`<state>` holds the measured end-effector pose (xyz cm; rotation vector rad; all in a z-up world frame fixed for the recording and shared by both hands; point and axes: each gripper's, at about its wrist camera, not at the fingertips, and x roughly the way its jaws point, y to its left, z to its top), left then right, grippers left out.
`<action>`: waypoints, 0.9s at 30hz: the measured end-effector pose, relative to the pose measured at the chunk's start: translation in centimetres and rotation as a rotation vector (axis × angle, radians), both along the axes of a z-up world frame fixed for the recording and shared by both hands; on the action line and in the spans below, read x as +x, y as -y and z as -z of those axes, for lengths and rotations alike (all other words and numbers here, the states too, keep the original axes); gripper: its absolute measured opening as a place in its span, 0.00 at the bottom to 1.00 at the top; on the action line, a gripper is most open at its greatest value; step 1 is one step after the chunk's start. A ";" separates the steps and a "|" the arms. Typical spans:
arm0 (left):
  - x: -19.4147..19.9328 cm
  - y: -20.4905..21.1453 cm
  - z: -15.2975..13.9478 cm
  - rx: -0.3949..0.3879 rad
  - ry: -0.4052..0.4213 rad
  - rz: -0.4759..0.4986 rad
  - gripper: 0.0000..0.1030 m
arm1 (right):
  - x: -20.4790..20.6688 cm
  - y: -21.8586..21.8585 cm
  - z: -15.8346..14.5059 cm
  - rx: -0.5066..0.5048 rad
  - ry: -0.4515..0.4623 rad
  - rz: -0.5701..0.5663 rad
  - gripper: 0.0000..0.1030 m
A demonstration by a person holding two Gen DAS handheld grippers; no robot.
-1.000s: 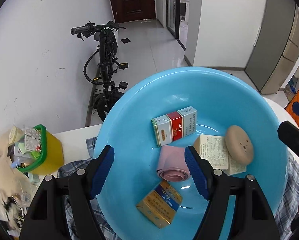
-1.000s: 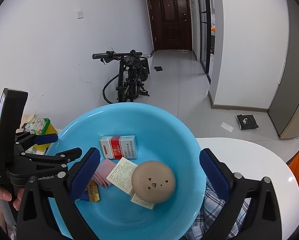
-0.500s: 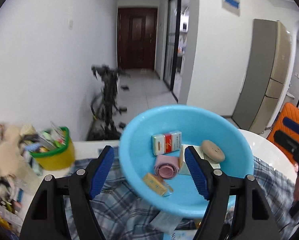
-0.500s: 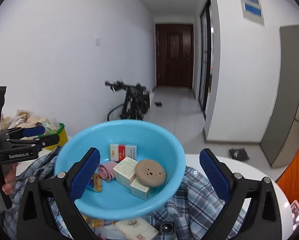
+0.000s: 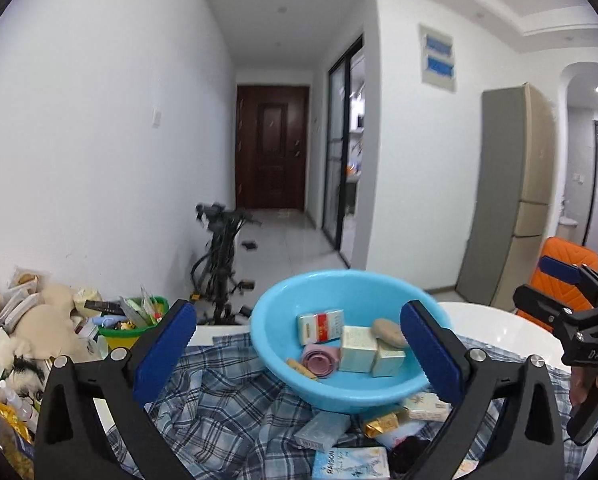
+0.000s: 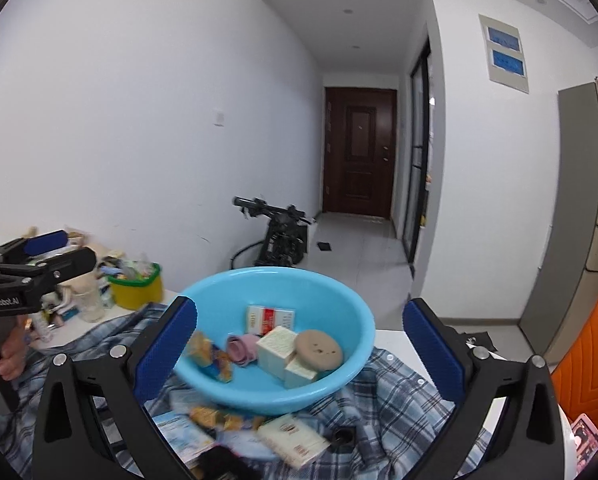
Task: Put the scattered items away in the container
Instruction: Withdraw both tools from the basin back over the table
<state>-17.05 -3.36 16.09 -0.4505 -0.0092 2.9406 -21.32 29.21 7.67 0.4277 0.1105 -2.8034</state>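
**Blue basin part-filled, boxes still outside**

Blue pads of the left gripper [image 5: 299,354] have just been opening with nothing between them; the right gripper [image 6: 299,346] also stands wide and empty. Best to drop low over one loose white box [image 6: 292,439], lying on the checked cloth [image 5: 227,404] just before the basin [image 5: 383,394], beneath both tongs.

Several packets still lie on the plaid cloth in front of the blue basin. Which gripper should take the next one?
Probably left: the left gripper is open and empty, with the silver packet and gold packet lying low between its fingers. The right gripper is also open, so it's close.
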 end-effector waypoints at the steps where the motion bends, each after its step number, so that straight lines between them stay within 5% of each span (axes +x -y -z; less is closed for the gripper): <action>1: 0.7 -0.1 0.0 -0.010 -0.009 0.004 1.00 | 1.0 0.0 -0.1 -0.003 -0.010 -0.005 1.00; 4: 2.7 -0.9 0.2 -0.066 0.012 0.023 1.00 | 2.9 -0.2 -0.1 -0.014 -0.024 -0.002 1.00; 10: 5.7 -0.6 1.7 -0.045 0.043 0.005 1.00 | 6.9 -1.2 0.0 -0.083 -0.026 0.003 1.00; 17: 8.9 0.3 3.9 -0.018 0.107 -0.015 1.00 | 10.3 -1.6 0.7 -0.043 0.036 -0.060 1.00; 27: 9.2 0.1 4.7 -0.034 0.123 -0.037 1.00 | 12.9 -0.7 1.7 0.031 -0.020 -0.036 1.00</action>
